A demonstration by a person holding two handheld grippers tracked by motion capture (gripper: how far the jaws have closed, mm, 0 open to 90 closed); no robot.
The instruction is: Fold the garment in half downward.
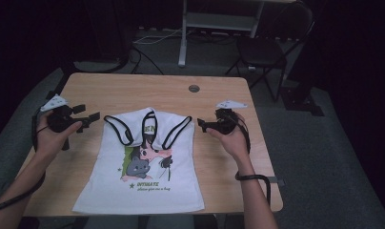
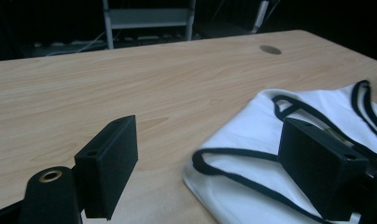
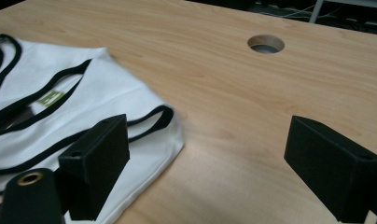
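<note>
The left gripper [image 1: 88,117] is held low in the person's left hand [image 1: 50,136], jaws spread wide, pointing inward. The right gripper [image 1: 203,125], in the right hand [image 1: 233,138], mirrors it, jaws likewise apart.

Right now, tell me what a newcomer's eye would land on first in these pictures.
The white tank top with black trim and a cartoon print lies flat in the middle of the wooden table, its top folded down. On either side, the left gripper and right gripper flank its upper corners, jaws open, holding nothing. A round cable hole sits in the table beyond the shirt.
</note>
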